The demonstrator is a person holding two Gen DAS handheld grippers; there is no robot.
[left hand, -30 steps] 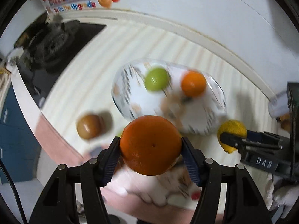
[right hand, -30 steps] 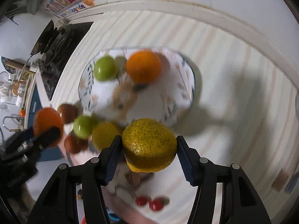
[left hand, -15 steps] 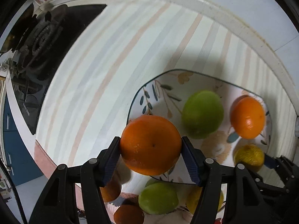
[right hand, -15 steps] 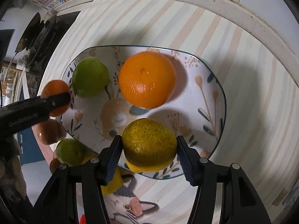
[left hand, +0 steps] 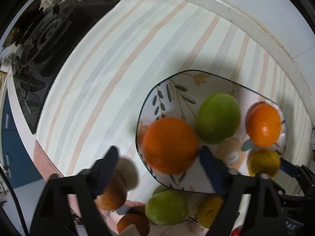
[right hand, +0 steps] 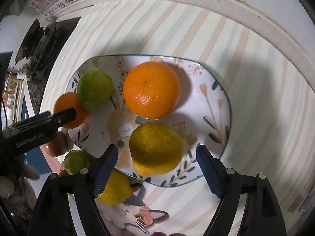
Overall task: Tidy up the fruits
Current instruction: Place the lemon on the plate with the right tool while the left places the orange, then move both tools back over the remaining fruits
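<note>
The counter (right hand: pixel 256 78), covered in a pale striped cloth, filled most of both views, with a dark stove (left hand: pixel 45 39) at its far left end. On the cloth sat a wide plate (right hand: pixel 208 106) with a dark rim and painted leaves.

The left hand-held gripper (left hand: pixel 157 163) pointed down over the plate's left edge. Its jaws were opening, and the big orange (left hand: pixel 170 145) lay between them on the plate. The left pad stood well clear of it; whether the right pad still touched the fruit could not be told.

The right hand-held gripper (right hand: pixel 157 157) hung over the near side of the plate. Its jaws were opening too, and the yellow-green citrus fruit (right hand: pixel 155 147) rested on the plate between them with a gap on each side.

Two more fruits lay on the plate: another orange (right hand: pixel 151 90) toward the back, just beside the yellow-green fruit, and a green lime (right hand: pixel 94 88) on the left, next to the big orange.

Off the plate, near the counter's front edge, lay a lemon (right hand: pixel 116 188) partly under the right hand-held gripper's left finger, a second lime (left hand: pixel 167 206), and a small brownish-orange fruit (left hand: pixel 112 194) behind the left hand-held gripper's left finger. A further small orange one (left hand: pixel 132 224) showed at the bottom edge.
</note>
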